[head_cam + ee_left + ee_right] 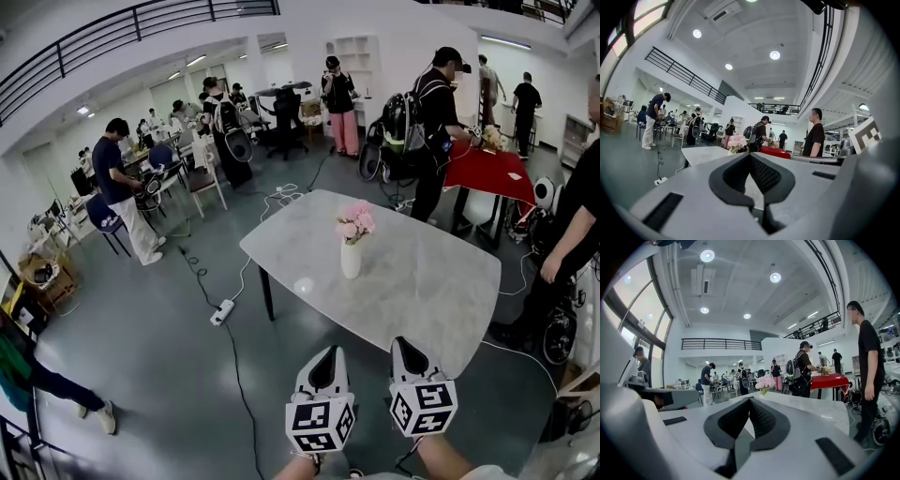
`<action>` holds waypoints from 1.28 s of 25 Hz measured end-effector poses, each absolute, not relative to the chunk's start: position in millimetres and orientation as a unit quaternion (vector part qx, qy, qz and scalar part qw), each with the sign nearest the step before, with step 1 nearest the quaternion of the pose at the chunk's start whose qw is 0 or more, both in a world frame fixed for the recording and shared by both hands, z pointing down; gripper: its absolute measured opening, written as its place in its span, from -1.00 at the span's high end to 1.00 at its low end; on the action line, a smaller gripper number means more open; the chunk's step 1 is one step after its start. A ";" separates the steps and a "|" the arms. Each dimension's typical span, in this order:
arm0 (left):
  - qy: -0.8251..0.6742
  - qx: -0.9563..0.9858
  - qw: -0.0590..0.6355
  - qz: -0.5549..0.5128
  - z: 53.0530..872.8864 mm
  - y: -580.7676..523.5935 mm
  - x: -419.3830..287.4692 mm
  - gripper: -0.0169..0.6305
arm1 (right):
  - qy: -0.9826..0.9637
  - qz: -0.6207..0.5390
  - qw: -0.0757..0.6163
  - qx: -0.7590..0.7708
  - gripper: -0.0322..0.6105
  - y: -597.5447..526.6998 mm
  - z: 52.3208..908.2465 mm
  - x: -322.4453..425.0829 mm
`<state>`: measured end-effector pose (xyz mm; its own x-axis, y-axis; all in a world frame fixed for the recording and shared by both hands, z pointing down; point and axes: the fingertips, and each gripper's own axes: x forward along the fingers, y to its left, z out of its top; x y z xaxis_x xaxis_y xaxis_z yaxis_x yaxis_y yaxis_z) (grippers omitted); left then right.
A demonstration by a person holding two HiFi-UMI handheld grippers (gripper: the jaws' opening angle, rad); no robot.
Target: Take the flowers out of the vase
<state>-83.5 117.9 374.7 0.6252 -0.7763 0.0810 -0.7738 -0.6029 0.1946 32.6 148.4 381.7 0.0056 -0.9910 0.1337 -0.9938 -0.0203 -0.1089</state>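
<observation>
On the pale marble surface (422, 281), close to its middle, a slim white vase (351, 260) stands upright with the pink flowers (356, 222) bunched at its mouth, stems running straight up and down. Nothing else sits near it.

Both tools hang short of the near edge, well apart from the vase. The left hand-held gripper (329, 354) has its jaws pressed together with nothing between them, and the right hand-held gripper (406, 345) is the same: closed and empty. Each points roughly level across the surface toward the blooms.

The vase lies straight ahead, between the two lines of aim and a little closer to the left one, so the left looks marginally better placed, though neither is clearly nearer. Because the stems stand vertical while the jaws point level, I judge the coming move needs the jaws to part, close in from the side on the stems just above the rim, and then lift straight up, probably with the other tool steadying the vase.
</observation>
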 end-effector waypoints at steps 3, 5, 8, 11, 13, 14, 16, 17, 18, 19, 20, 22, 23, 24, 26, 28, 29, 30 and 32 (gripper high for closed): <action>-0.431 0.897 0.100 -0.005 372.6 100.9 -81.4 0.94 | -0.699 0.087 0.009 0.710 0.85 131.4 382.8 35.5; -0.431 0.897 0.099 -0.007 373.5 87.0 -80.8 0.93 | -0.698 0.087 0.010 0.711 0.85 117.9 385.5 37.0; -0.428 0.899 0.096 -0.006 379.6 63.9 -76.4 0.94 | -0.693 0.088 0.005 0.715 0.85 95.0 391.1 43.2; -0.423 0.901 0.096 -0.004 385.0 34.4 -72.9 0.94 | -0.692 0.088 0.007 0.716 0.85 66.1 394.2 44.0; -0.422 0.901 0.097 -0.004 385.9 12.9 -73.1 0.93 | -0.695 0.088 0.010 0.714 0.85 45.1 394.4 40.9; -0.421 0.902 0.098 -0.004 385.5 2.0 -73.1 0.93 | -0.695 0.088 0.009 0.713 0.85 34.4 393.4 39.9; -0.418 0.903 0.097 -0.002 383.6 -19.2 -72.0 0.94 | -0.694 0.089 0.008 0.714 0.85 12.7 389.9 39.9; -0.417 0.904 0.097 -0.001 382.5 -29.7 -71.1 0.94 | -0.693 0.089 0.008 0.715 0.85 1.7 388.4 40.6; -0.415 0.905 0.096 0.001 381.5 -40.3 -70.4 0.94 | -0.692 0.090 0.008 0.716 0.85 -9.4 387.5 41.3; -0.414 0.905 0.096 0.002 380.9 -50.8 -70.2 0.94 | -0.692 0.092 0.009 0.716 0.85 -20.1 387.3 41.8; -0.413 0.905 0.097 0.003 381.1 -61.1 -70.5 0.94 | -0.692 0.093 0.011 0.716 0.85 -30.1 387.7 41.9; -0.414 0.905 0.099 0.006 384.5 -80.3 -71.8 0.94 | -0.692 0.095 0.014 0.715 0.85 -47.1 390.2 41.3; -0.415 0.904 0.102 0.007 387.2 -89.1 -72.4 0.94 | -0.693 0.095 0.016 0.715 0.85 -54.2 392.0 41.2; -0.416 0.903 0.105 0.008 389.8 -97.6 -72.6 0.93 | -0.693 0.096 0.018 0.715 0.85 -60.7 393.9 41.7; -0.416 0.903 0.110 0.009 393.8 -114.0 -71.5 0.94 | -0.690 0.098 0.022 0.716 0.85 -73.9 397.1 43.9; -0.411 0.904 0.114 0.012 396.8 -130.0 -68.0 0.93 | -0.686 0.101 0.025 0.720 0.85 -87.7 399.4 47.7; -0.408 0.906 0.114 0.014 397.9 -138.0 -65.3 0.93 | -0.683 0.102 0.027 0.723 0.85 -94.8 400.3 49.9; -0.404 0.907 0.114 0.015 398.2 -146.1 -62.3 0.93 | -0.680 0.103 0.028 0.725 0.85 -102.0 400.7 52.2; -0.396 0.911 0.113 0.016 396.2 -162.4 -55.6 0.94 | -0.675 0.103 0.028 0.730 0.85 -116.8 399.5 57.1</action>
